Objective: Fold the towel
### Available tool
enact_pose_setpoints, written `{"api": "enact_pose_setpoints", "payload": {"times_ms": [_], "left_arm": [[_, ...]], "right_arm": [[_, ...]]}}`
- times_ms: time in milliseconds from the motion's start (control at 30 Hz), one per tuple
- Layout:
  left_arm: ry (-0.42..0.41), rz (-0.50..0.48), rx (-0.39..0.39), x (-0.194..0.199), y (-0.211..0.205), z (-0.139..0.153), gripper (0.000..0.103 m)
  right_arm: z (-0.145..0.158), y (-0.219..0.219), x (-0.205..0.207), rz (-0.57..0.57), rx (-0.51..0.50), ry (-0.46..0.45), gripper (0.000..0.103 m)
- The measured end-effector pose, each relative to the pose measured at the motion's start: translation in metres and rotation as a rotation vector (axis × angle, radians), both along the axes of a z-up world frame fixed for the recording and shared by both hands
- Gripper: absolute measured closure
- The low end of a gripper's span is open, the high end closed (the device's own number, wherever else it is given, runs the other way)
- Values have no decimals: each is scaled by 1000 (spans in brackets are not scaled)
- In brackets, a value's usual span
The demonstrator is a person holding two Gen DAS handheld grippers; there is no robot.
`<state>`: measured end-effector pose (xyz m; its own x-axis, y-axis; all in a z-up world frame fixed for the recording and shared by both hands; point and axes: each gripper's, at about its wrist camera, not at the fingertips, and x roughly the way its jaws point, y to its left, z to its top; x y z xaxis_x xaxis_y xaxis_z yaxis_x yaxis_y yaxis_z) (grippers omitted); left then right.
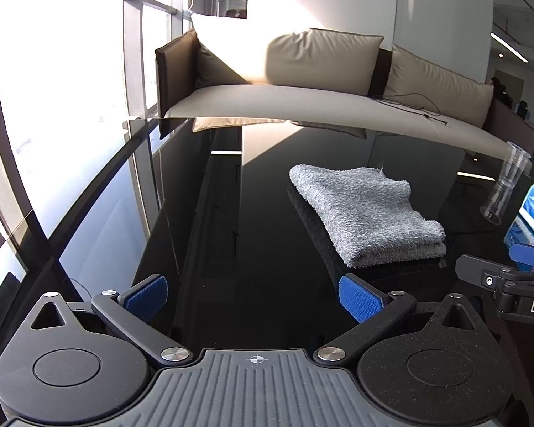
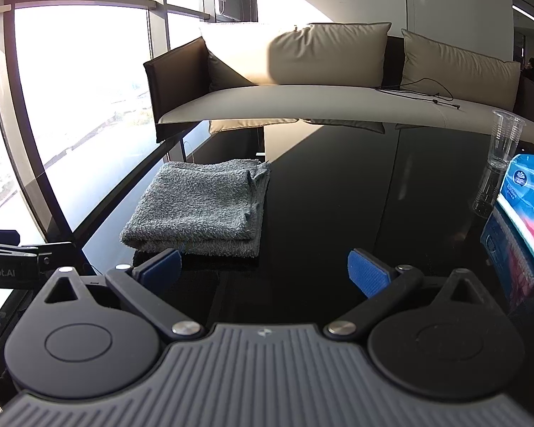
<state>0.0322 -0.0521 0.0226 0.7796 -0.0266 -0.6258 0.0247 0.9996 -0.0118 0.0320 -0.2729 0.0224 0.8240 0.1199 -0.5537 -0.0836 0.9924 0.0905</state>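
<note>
- Left wrist view: the grey towel lies on the black glass table, already folded into a thick stack of layers, ahead of the left gripper and off to its right.
- Left gripper: blue pads spread wide, nothing between them, hovering short of the towel's near edge.
- Right wrist view: the same towel sits ahead of the right gripper and off to its left, so the towel lies between the two tools' lines of sight.
- Right gripper: also spread wide and empty; its left pad appears just short of the towel's near edge, though the fisheye makes it hard to say whether they touch.
- Long axis: the towel runs away from both grippers toward the sofa, with its rolled fold edge nearest the tools and loose corners at the far side.
- Nearer hand: the right one looks slightly closer to the towel, judged from how near the fold edge sits to its pad.
- Beyond the towel to its right stand a clear plastic cup and a blue tissue pack, well apart from it.
- Judgement: the fold seems finished or nearly so; any further half-fold would need both tools to close in on the near edge.
</note>
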Motion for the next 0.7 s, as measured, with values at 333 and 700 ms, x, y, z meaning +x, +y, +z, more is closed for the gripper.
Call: {"api": "enact_pose_setpoints", "payload": {"times_ms": [333, 700], "left_arm": [[-8, 3, -2, -17, 4, 1, 1], [-12, 4, 1, -34, 6, 0, 1]], "right_arm": [[-1, 1, -20, -10, -23, 9, 1], [-2, 6, -40, -11, -20, 12, 1]]}}
